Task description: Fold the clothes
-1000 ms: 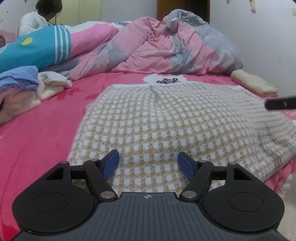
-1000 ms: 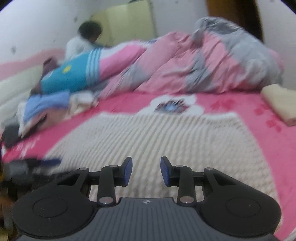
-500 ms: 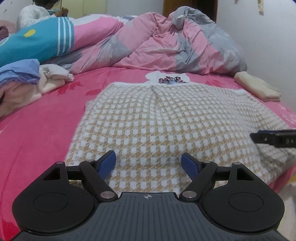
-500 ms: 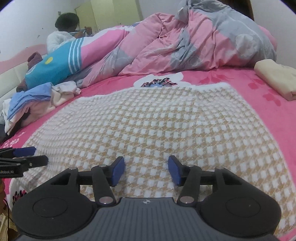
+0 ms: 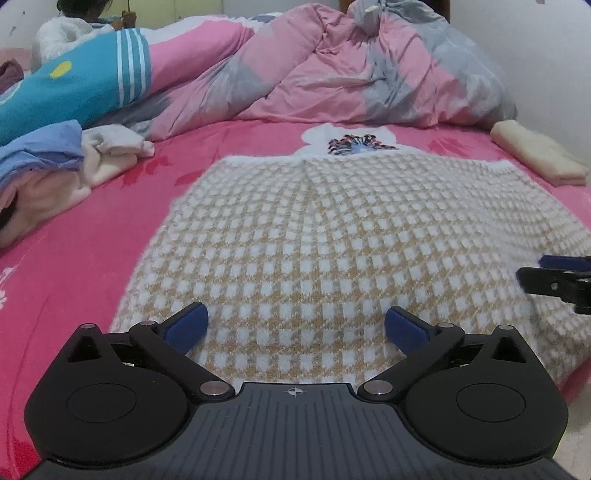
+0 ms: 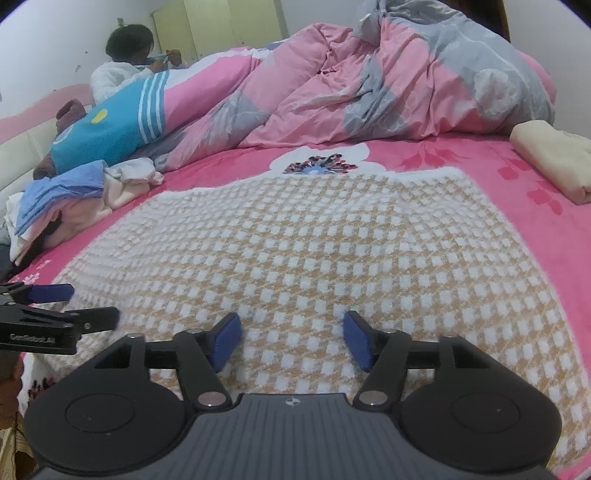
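- Both jaws spread, nothing pinched: left gripper, right gripper.
- Checked sweater lies flat on the pink bed, straight ahead of both, under the tips.
- Near hem is closest; long axis unclear.
- Each gripper sits over its own near corner.
- Left gripper's side lettering too blurred to read.
- Clothes pile left, folded cream cloth right.

We're in a home bedroom: a bed under a pink floral sheet, a rumpled pink-and-grey duvet heaped at its head, loose laundry piled alongside, wardrobe doors behind.
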A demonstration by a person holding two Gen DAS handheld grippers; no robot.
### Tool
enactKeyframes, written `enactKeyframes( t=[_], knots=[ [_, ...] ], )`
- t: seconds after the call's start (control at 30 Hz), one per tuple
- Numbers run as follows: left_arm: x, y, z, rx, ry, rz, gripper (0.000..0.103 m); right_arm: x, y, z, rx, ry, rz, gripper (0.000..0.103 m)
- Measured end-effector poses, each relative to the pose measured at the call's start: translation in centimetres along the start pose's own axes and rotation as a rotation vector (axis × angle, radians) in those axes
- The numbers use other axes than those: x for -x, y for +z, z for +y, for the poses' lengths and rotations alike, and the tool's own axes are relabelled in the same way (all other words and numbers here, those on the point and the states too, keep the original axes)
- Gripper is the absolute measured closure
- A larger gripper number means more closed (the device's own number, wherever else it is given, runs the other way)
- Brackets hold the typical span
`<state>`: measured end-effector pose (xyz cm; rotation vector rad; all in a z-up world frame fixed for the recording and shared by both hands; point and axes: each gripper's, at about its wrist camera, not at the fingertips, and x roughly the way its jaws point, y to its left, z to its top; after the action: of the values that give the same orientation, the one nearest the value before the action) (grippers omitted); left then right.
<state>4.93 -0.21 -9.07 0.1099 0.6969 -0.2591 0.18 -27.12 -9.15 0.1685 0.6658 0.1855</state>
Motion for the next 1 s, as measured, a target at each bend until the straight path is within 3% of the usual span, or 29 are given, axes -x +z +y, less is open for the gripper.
enactKeyframes(
  t=[0.03,0.1,0.27,0.33,0.43,0.57,1.0],
  knots=[
    [-0.1,0.1,-0.1,-0.001,0.005,0.005,0.000,0.1,0.2,0.1,-0.005,0.016,0.008,0.015],
    [-0.1,0.1,-0.2,0.002,0.008,0.010,0.000,0.4,0.6,0.4,-0.010,0.036,0.016,0.007],
    [0.0,0.1,-0.3,0.009,0.014,0.021,0.000,1.7,2.1,1.5,0.024,-0.029,-0.051,0.001],
    [0.0,0.1,-0.3,0.011,0.017,0.023,0.000,1.3,2.3,1.5,0.016,-0.045,-0.036,0.000],
    [-0.1,0.2,-0.4,0.014,0.019,0.030,0.000,-1.0,1.9,1.5,0.018,-0.112,0.058,0.000],
    [-0.2,0.3,-0.4,0.015,0.023,0.041,0.000,-1.6,1.2,2.9,0.077,-0.180,0.052,0.000],
    [-0.3,0.4,-0.3,0.036,0.024,0.066,0.000,-1.7,1.8,2.8,0.042,-0.190,0.091,0.000]
  ],
)
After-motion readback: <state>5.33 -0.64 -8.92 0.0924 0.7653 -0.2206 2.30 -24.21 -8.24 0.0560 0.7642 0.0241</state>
